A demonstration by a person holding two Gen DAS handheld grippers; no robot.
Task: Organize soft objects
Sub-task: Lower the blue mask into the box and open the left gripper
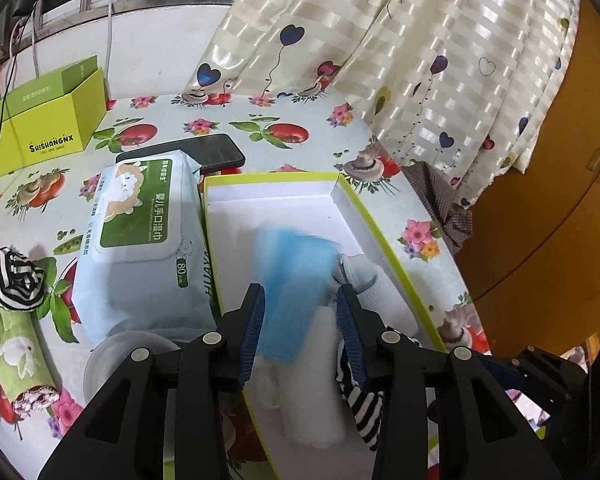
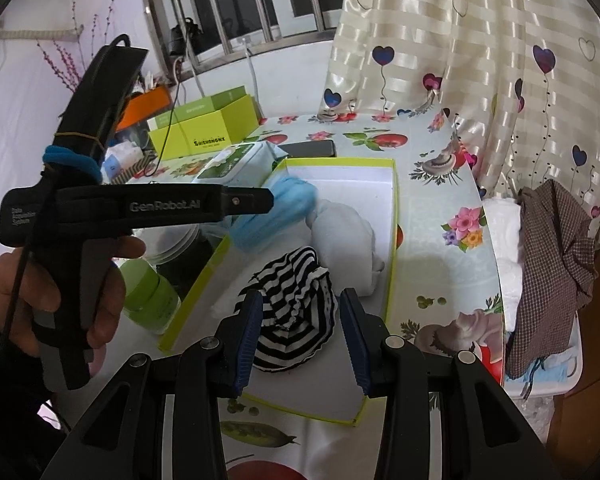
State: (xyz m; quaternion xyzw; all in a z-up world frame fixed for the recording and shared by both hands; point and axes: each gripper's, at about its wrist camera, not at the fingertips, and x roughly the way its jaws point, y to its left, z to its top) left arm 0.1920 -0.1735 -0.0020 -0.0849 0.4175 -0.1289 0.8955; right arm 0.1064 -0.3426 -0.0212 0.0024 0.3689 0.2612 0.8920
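A white box with a lime-green rim [image 1: 272, 178] [image 2: 394, 216] lies open on the flowered tablecloth. Inside are a white rolled cloth [image 1: 364, 276] [image 2: 348, 232] and a black-and-white striped cloth [image 2: 296, 304] [image 1: 364, 408]. A blue cloth [image 1: 296, 280] [image 2: 284, 204], blurred, hangs over the box between the jaws of my left gripper [image 1: 300, 290], which stand apart and do not squeeze it. My right gripper [image 2: 300, 296] is open over the box's near end, straddling the striped cloth with a gap at its right pad. A hand holds the left gripper's handle.
Left of the box lie a wet-wipes pack [image 1: 140, 240], a phone [image 1: 216, 152], a second striped roll [image 1: 18, 280] and a green rolled towel [image 1: 14, 352]. A lime box [image 1: 40, 120] stands at the back. A curtain [image 2: 480, 60] and a brown checked cloth [image 2: 552, 264] are on the right.
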